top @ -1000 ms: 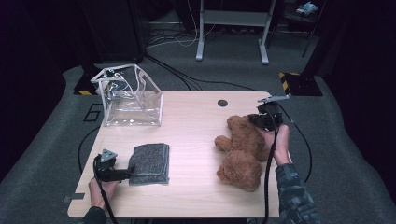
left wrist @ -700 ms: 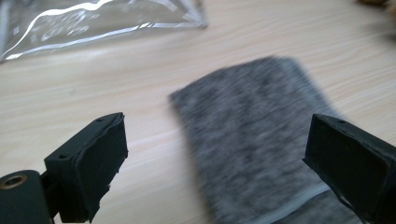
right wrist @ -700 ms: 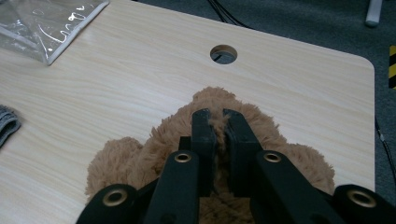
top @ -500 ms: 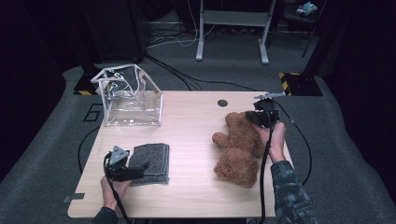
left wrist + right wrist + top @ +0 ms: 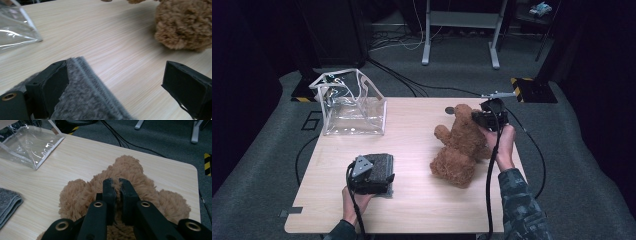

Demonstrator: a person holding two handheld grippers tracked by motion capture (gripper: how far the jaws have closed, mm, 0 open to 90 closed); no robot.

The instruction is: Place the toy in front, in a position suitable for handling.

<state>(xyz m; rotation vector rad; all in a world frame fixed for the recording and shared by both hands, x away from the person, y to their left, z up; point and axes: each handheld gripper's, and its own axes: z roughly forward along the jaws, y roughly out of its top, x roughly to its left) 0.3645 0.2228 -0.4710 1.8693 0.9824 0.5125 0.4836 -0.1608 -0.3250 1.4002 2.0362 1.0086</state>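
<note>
A brown teddy bear (image 5: 460, 146) lies at the right of the wooden table (image 5: 412, 112). My right gripper (image 5: 481, 119) is at the bear's upper end. In the right gripper view that gripper (image 5: 117, 185) is shut, pinching a tuft of the bear's fur (image 5: 130, 170). A folded grey cloth (image 5: 381, 162) lies near the table's front left. My left gripper (image 5: 379, 176) hovers over the cloth's near edge. In the left gripper view its jaws stand wide apart, and the cloth (image 5: 85, 100) rests against the left jaw without being pressed.
A clear plastic bag (image 5: 353, 105) with white trim stands open at the back left of the table. A small dark round mark (image 5: 449, 110) sits near the back edge. Cables trail across the grey floor (image 5: 412, 85) behind the table.
The left gripper has moved rightward and a little up, from beside the cloth to over its near edge. The right gripper has risen slightly, drawing the bear's upper part up and left.
</note>
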